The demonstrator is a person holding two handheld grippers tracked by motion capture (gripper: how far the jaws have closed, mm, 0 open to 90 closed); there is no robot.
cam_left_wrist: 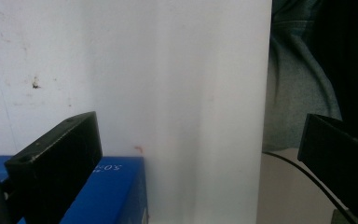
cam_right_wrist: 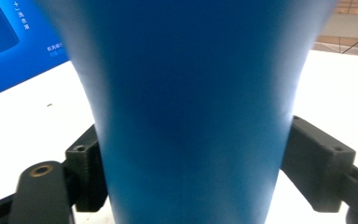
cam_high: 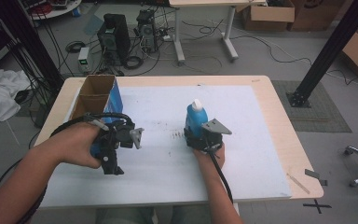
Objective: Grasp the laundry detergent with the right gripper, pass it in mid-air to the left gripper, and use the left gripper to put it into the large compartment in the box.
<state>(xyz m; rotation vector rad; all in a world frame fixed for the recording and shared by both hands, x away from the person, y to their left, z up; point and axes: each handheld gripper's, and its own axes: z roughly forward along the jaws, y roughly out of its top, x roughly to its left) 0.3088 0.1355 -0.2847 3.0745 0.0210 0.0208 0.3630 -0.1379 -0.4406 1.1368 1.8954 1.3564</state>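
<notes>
A blue bottle [cam_high: 196, 116] with a white cap stands upright near the middle of the white mat [cam_high: 168, 177]. My right gripper [cam_high: 204, 136] reaches it from the near side. In the right gripper view the bottle's blue body [cam_right_wrist: 191, 93] sits between the jaws, and both pads [cam_right_wrist: 91, 177] press its sides, so the gripper is shut on it. My left gripper [cam_high: 121, 140] is at the left of the mat, beside a tall blue box [cam_high: 98, 95] with an open cardboard top. In the left gripper view its jaws [cam_left_wrist: 205, 154] stand wide open over bare mat, with the box's blue edge [cam_left_wrist: 107, 196] by the left jaw.
The wooden table [cam_high: 284, 135] ends just past the mat on the right, where bits of tape lie. On the floor behind are computer towers [cam_high: 114, 35], cables, a second table's legs and cardboard boxes [cam_high: 268, 14]. A black post [cam_high: 328, 51] rises at the right.
</notes>
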